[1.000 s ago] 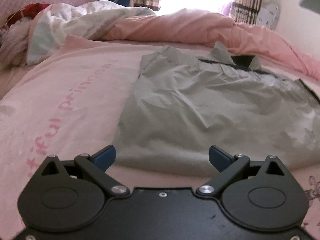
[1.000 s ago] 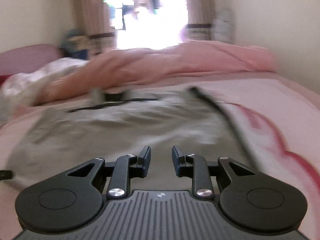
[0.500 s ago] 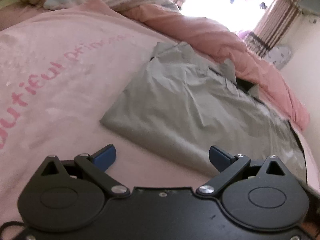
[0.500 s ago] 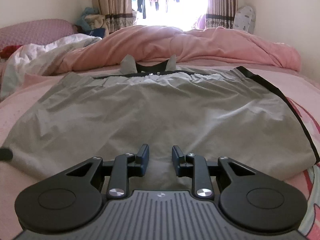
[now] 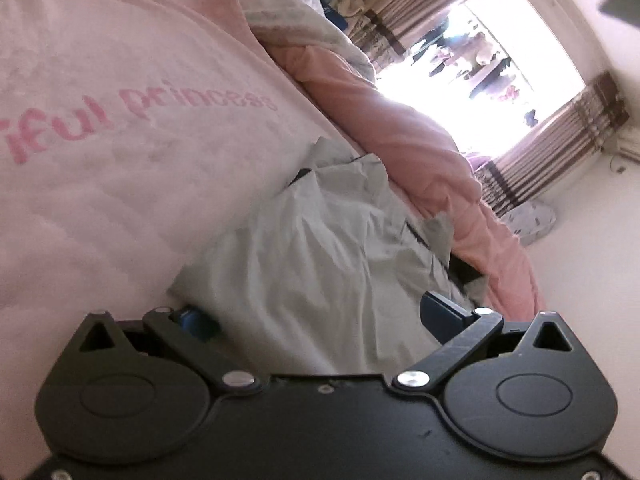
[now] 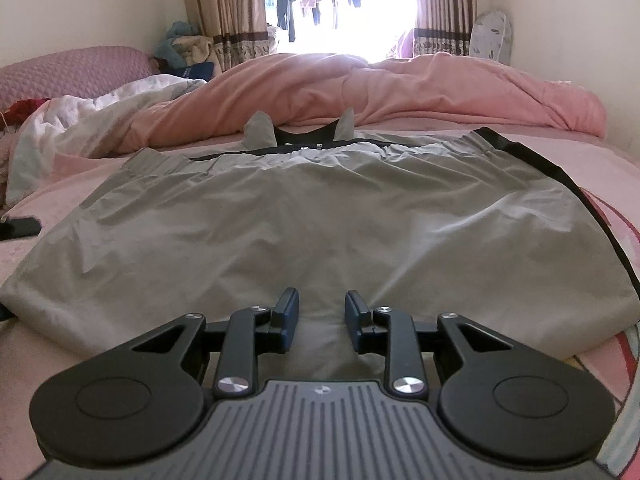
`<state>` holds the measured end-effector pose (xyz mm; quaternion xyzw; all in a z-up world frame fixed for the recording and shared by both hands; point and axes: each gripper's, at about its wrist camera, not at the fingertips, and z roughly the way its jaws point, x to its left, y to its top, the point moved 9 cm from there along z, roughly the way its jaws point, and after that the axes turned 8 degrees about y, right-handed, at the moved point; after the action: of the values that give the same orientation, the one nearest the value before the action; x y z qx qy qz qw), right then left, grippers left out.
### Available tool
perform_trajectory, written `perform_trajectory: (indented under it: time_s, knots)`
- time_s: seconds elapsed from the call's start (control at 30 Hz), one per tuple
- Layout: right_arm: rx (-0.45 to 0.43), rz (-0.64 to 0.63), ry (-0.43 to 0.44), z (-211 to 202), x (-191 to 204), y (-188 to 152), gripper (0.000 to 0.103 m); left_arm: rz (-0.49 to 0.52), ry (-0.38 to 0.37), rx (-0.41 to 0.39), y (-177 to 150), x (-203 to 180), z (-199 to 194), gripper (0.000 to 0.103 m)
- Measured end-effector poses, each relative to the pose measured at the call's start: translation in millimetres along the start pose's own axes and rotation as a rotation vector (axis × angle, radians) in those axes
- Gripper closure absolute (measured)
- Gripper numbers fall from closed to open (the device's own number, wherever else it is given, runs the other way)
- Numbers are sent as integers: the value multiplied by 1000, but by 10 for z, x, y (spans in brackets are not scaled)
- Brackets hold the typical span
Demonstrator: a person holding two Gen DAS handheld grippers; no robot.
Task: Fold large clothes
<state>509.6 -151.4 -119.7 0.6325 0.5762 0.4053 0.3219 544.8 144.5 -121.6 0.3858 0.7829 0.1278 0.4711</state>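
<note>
Nearest to us, our left gripper [image 5: 316,314] stands wide open and rolled to one side, its jaws straddling the near edge of the grey garment [image 5: 320,264]; one blue fingertip [image 5: 196,320] sits partly tucked under the cloth and the other above it, and the pads do not press on it. Our right gripper [image 6: 318,312] has its jaws narrowly apart, low over the near hem of the same grey garment [image 6: 320,224], with nothing pinched between them. The garment lies spread flat on the pink bedsheet [image 6: 600,184], a black stripe [image 6: 560,172] running down its right edge and its black-lined collar [image 6: 304,136] at the far end. Beyond that, a rumpled pink duvet [image 6: 400,88] is heaped across the bed, and behind it striped curtains [image 6: 224,8] frame a bright window [image 6: 340,0].
</note>
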Motion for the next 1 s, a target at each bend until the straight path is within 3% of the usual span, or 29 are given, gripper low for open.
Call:
perform_trajectory:
  time_s: [0.1, 0.37, 0.67, 0.8, 1.0]
  knots:
    - [-3, 1, 1, -5, -2, -3, 70, 2, 2, 13, 88, -54, 119, 0]
    - [-2, -16, -7, -6, 20, -8, 70, 127, 44, 16, 120, -185, 274, 1]
    - [-55, 20, -8, 139, 109, 424, 70, 168, 74, 55, 128, -149, 248, 12]
    - [15, 59, -23, 400, 75, 307, 70, 196, 76, 50, 118, -140, 247, 12]
    - [-2, -5, -59, 410, 129, 248, 70, 285, 101, 26, 49, -193, 275, 12]
